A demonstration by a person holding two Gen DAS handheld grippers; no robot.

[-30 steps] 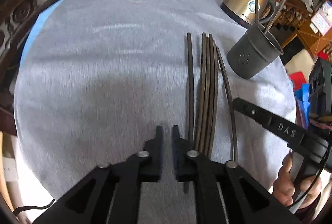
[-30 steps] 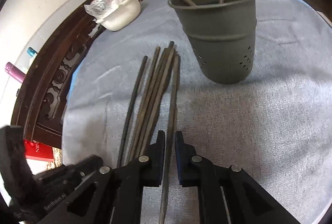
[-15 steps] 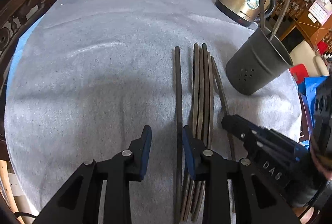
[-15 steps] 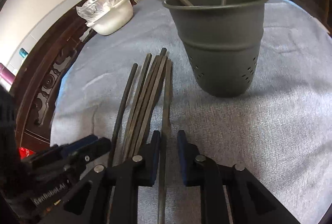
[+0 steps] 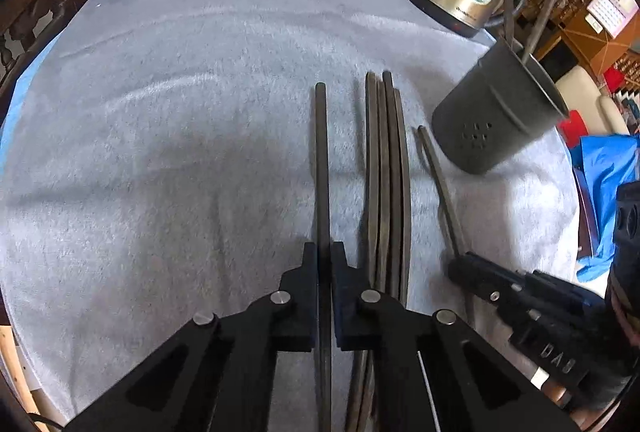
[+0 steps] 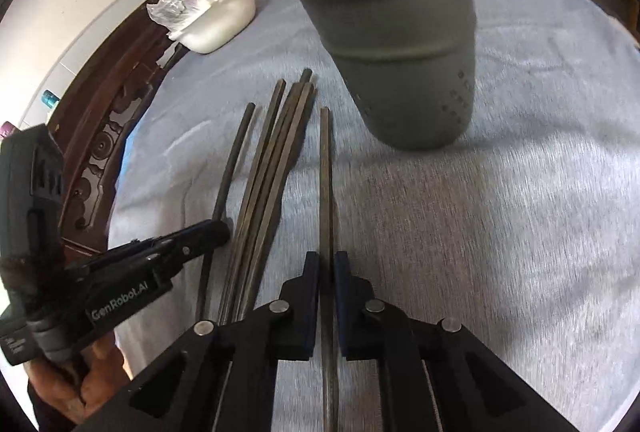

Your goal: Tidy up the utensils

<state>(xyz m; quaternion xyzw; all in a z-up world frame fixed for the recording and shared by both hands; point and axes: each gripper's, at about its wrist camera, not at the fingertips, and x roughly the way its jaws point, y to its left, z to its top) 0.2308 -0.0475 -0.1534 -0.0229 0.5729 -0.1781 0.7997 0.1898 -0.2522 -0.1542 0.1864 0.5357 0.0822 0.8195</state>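
Because the chopsticks are thin, stiff and smooth, each one is probably light but apt to roll or swivel in a pinch, so a hold near the thick end, squarely across its sides, looks safest. They lie side by side on the grey-clothed desk [image 5: 160,112], just left of the grey holder cup [image 5: 496,116], where two sticks already stand. The left claw [image 5: 325,264] has just been closing and now clamps narrowly on the single dark chopstick [image 5: 321,160], the one farthest from the cup, which sits apart from the middle bundle [image 5: 386,172]. The right claw [image 6: 327,268] is likewise pinched nearly closed around the chopstick nearest the cup [image 6: 325,168], which runs between its pads. Both sticks seem to rest on the cloth, though neither view shows the contact plainly. The bundle between them lies untouched.
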